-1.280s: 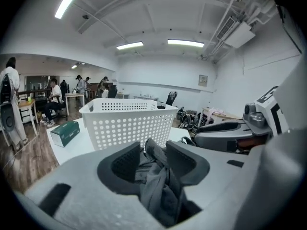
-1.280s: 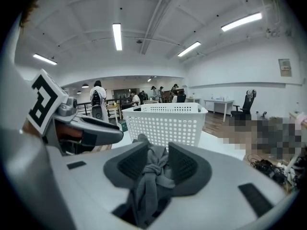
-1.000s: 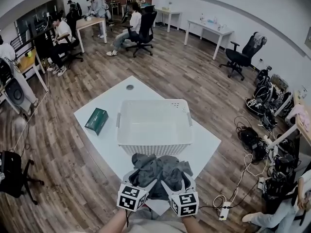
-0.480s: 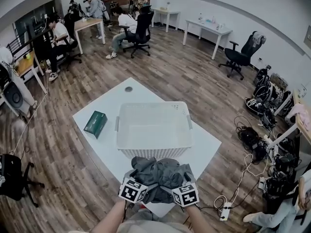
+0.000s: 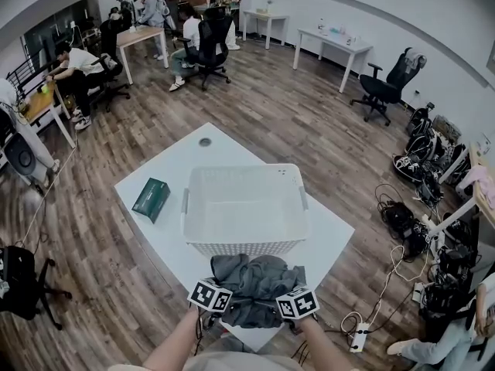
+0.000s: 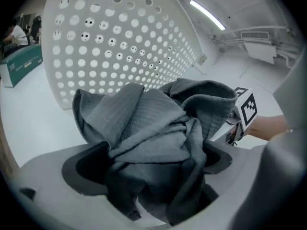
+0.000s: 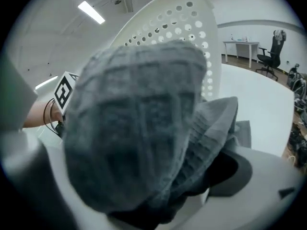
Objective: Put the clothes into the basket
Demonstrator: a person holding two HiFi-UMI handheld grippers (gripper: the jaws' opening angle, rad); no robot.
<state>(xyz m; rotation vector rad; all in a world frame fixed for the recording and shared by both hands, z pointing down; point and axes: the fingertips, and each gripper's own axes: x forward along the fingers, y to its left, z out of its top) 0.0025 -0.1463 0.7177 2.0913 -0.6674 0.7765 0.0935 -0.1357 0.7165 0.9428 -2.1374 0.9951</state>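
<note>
The clothes (image 5: 257, 284) lie heaped on the bench (image 5: 162, 222) at the basket's (image 5: 244, 247) six o'clock. The left gripper (image 6: 151, 164) and right gripper (image 7: 144, 176), jaws just opened wide with cloth loose between them, should sink deeper before pinching thick folds.

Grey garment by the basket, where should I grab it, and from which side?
Probably its bunched near edge, one raised fold at each end, coming from the near side, slanting down: the grey garment lies heaped before the white basket, whose wall blocks the far side.
</note>
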